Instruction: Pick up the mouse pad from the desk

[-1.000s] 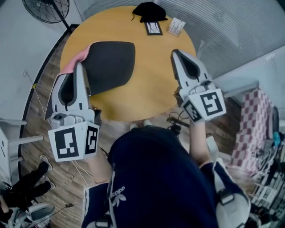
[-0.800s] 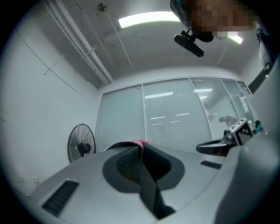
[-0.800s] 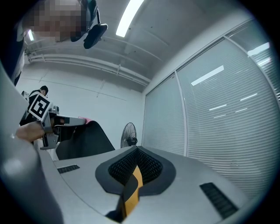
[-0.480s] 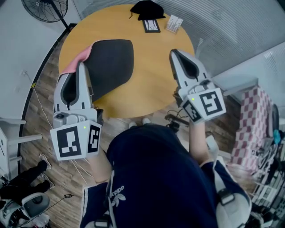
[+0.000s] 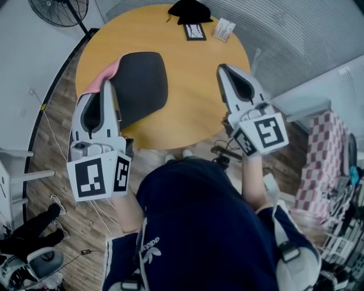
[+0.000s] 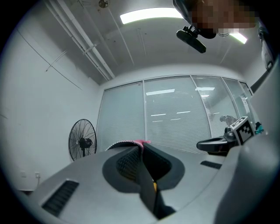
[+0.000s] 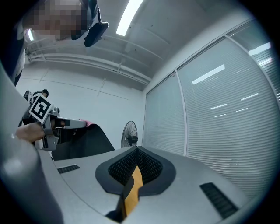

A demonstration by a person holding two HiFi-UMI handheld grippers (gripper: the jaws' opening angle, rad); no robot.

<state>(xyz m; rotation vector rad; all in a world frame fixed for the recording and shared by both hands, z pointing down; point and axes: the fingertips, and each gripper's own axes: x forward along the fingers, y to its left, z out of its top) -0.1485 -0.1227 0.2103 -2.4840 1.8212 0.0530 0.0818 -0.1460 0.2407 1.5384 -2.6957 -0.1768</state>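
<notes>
The mouse pad (image 5: 139, 82), black on top with a pink underside, hangs tilted above the round wooden table (image 5: 193, 96). My left gripper (image 5: 110, 85) is shut on its near left edge. In the left gripper view the pad's pink rim (image 6: 139, 142) shows pinched at the tips of the left gripper (image 6: 142, 148). My right gripper (image 5: 223, 69) hovers over the table's right side, shut, with nothing in it. In the right gripper view the right gripper (image 7: 136, 151) has its tips together, and only the orange tabletop shows below. That view also shows the mouse pad (image 7: 87, 140) at the left.
At the table's far edge lie a black cloth (image 5: 189, 11), a small dark-framed card (image 5: 194, 32) and a white card (image 5: 223, 29). A floor fan (image 5: 60, 11) stands at the far left. A pink checked cloth (image 5: 324, 153) is at the right.
The mouse pad has swung slightly and now looks narrower, with its near edge a little further left. Both grippers have barely moved.
</notes>
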